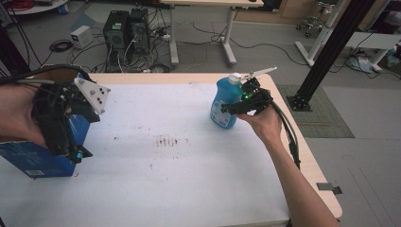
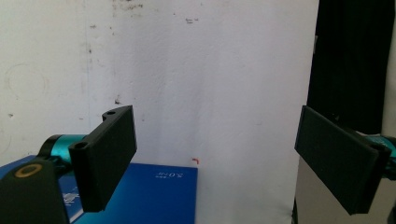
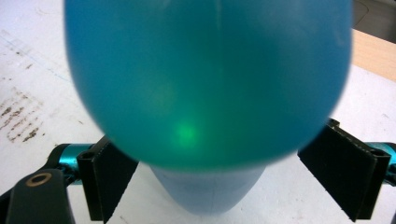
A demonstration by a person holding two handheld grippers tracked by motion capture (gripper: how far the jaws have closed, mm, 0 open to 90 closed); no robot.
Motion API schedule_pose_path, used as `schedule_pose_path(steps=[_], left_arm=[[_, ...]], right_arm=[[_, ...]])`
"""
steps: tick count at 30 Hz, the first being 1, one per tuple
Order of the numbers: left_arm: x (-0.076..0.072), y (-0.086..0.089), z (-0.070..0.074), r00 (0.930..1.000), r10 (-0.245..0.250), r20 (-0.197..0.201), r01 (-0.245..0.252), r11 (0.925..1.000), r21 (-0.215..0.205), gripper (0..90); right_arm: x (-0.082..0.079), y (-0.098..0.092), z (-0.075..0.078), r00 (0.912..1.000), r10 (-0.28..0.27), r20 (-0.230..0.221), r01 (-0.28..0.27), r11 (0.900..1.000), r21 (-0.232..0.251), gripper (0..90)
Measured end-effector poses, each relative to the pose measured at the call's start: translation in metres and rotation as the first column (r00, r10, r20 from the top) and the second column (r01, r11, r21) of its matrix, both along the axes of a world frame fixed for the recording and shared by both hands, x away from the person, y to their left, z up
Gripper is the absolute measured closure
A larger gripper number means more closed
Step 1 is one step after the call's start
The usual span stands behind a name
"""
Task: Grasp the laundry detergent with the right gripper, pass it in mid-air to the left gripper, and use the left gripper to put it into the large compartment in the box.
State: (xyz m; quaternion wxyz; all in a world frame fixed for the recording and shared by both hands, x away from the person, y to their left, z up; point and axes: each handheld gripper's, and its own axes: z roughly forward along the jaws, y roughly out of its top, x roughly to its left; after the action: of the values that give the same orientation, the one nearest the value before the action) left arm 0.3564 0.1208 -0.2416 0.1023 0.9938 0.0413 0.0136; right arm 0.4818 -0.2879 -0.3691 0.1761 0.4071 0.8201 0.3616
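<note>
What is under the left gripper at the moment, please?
A blue box stands under the left gripper, on the white table. The gripper and hand cover most of the box's top, so its contents cannot be seen.

Grey floor with tangled cables, computer towers and what looks like a desk.

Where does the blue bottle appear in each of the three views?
High view: blue bottle stands right of centre on the white table, beside the right tongs.
Left gripper view: not in it.
Right gripper view: bottle looms close, blurred, between open jaws.
Shared landmark: the brown stains on the table, at left in the right gripper view.
</note>
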Motion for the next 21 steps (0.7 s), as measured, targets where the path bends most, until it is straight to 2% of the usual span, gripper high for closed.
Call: schedule_pose_path(steps=[19, 21], left_arm=[[0.0008, 0.0030, -0.0011, 0.9999, 0.011, -0.001, -0.011, 0.9999, -0.007, 12.8], [0.0008, 0.0036, -0.0020, 0.9999, 0.013, -0.001, -0.013, 0.9999, -0.010, 12.8]], right_arm=[[0.0034, 0.0062, -0.0053, 0.9998, -0.010, 0.018, 0.010, 1.000, 0.012, 13.3], [0.0030, 0.0064, -0.0053, 0.9997, 0.000, 0.023, 0.000, 1.000, 0.011, 17.2]])
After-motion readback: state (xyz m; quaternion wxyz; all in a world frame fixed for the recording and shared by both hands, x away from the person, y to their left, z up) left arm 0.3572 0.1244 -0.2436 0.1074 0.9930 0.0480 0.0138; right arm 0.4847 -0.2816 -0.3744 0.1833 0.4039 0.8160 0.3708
